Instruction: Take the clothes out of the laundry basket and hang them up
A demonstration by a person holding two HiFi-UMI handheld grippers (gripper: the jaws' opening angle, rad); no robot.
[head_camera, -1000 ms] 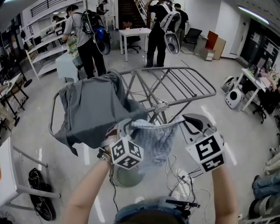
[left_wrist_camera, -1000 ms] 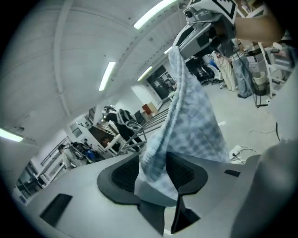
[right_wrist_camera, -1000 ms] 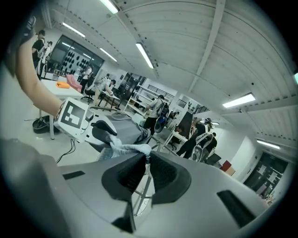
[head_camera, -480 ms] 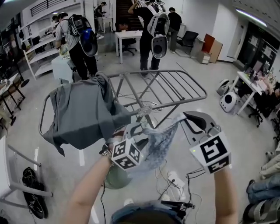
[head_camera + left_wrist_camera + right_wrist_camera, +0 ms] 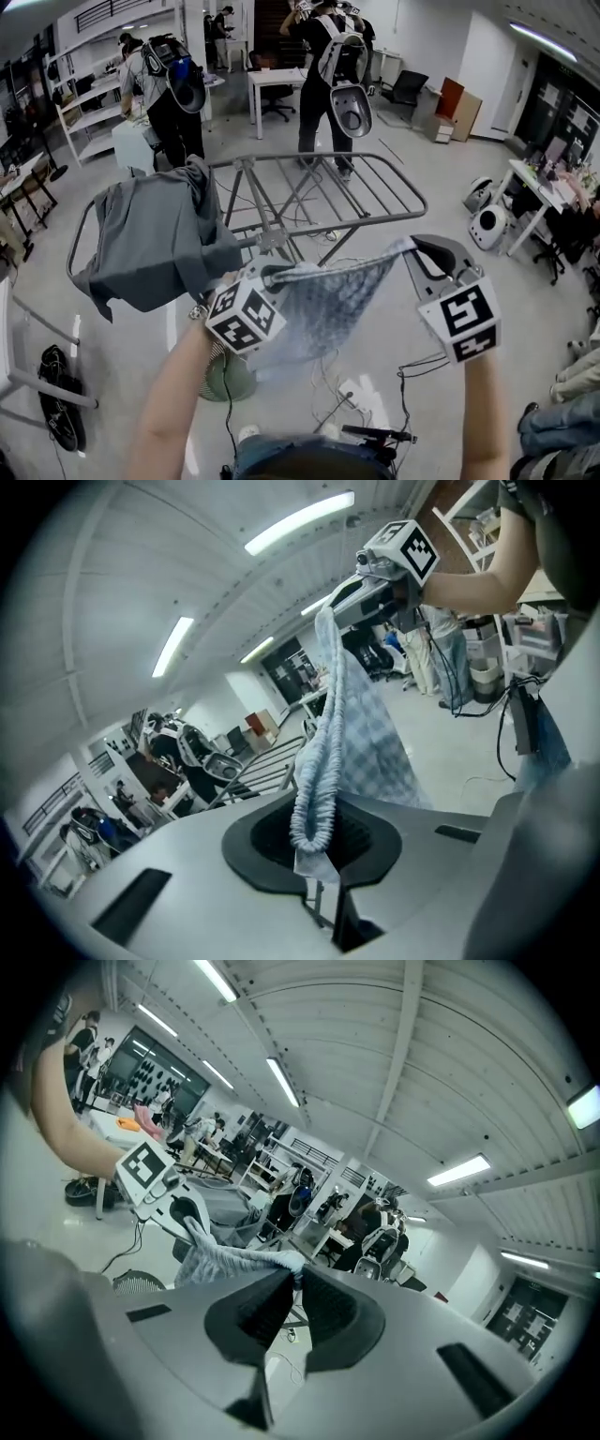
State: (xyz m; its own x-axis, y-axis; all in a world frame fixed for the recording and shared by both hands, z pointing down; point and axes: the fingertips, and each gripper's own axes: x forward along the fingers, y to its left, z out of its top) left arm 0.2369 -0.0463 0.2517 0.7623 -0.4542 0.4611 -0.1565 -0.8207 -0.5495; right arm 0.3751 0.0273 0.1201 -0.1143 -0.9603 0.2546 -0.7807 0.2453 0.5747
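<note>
Near the drying rack [image 5: 267, 161], forearms [image 5: 173, 394] extended, right hand-held gripper [image 5: 417, 248] and just-closed left hand-held gripper [image 5: 272, 273] clamp checked cloth [image 5: 328, 300].

Same build on left gripper [image 5: 270, 274] and right gripper [image 5: 419, 247]: light grey moulded shells, black curved jaw arms, black ribbed pads set in dark rounded recesses. White left cube [image 5: 246, 317] and right cube [image 5: 461, 322], black square markers on faces.

A pale blue checked garment [image 5: 323, 305] is stretched taut in mid-air. A grey shirt [image 5: 150, 239] is draped over the rack [image 5: 281, 160].
</note>
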